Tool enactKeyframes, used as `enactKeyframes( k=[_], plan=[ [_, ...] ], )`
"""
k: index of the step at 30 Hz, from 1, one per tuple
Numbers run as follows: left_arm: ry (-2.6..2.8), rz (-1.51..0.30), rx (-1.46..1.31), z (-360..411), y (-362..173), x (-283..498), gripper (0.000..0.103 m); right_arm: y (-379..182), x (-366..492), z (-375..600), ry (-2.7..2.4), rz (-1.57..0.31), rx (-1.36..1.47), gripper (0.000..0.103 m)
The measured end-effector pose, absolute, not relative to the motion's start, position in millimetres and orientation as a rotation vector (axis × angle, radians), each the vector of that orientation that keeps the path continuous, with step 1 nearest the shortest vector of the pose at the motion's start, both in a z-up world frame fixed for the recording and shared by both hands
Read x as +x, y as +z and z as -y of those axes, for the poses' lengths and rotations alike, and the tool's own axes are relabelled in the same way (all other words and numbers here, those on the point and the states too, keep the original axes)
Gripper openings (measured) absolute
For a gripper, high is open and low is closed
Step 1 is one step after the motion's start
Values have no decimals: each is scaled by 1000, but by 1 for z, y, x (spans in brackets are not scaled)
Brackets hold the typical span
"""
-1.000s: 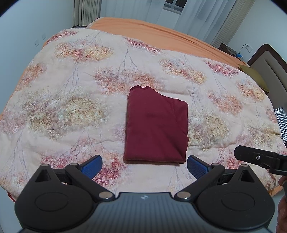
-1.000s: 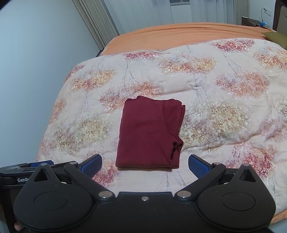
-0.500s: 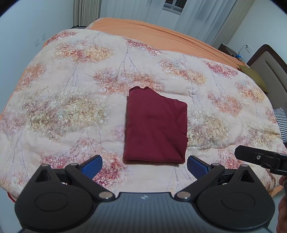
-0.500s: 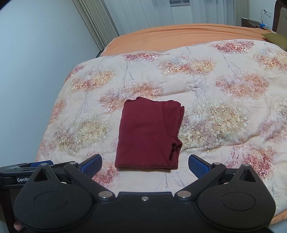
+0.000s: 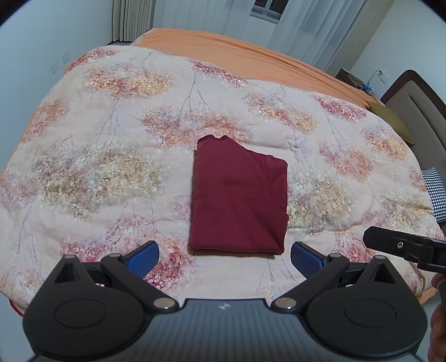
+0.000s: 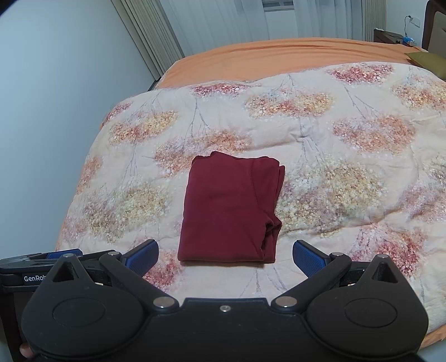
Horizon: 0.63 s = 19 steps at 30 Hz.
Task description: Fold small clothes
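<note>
A dark red garment (image 5: 239, 200) lies folded into a neat rectangle on the floral quilt (image 5: 97, 172); it also shows in the right wrist view (image 6: 231, 211), with layered edges on its right side. My left gripper (image 5: 224, 257) is open and empty, held back just short of the garment's near edge. My right gripper (image 6: 225, 257) is open and empty too, also just short of the near edge. Part of the right gripper (image 5: 404, 246) shows at the right of the left wrist view, and the left gripper (image 6: 41, 264) at the left of the right wrist view.
The quilt covers a bed with an orange sheet (image 5: 237, 53) at the far side. A headboard (image 5: 415, 105) and an olive pillow (image 5: 390, 119) are at the right. A wall (image 6: 55, 97) runs along the left. Curtains (image 6: 223, 19) hang behind.
Both views have shifted very slightly; the garment sits a touch lower in frame. Both grippers stay open and nothing was touched.
</note>
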<state>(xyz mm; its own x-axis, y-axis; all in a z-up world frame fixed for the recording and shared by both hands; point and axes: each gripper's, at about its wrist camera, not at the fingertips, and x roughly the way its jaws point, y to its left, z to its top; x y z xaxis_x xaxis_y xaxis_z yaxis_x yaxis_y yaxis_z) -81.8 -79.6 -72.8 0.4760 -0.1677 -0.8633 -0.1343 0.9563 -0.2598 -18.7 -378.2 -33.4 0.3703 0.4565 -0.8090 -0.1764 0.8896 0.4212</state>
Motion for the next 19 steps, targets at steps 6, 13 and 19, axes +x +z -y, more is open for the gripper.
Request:
enactKeyframes(
  k=[6, 13, 19],
  plan=[
    [-42, -1077, -347, 78, -71, -84, 103, -33, -19, 380, 413, -1122, 284, 102],
    [-26, -1023, -399, 69, -62, -91, 103, -32, -21, 379, 411, -1122, 286, 102],
    [28, -1031, -295, 78, -63, -88, 103, -30, -23, 378, 410, -1116, 288, 102]
  ],
)
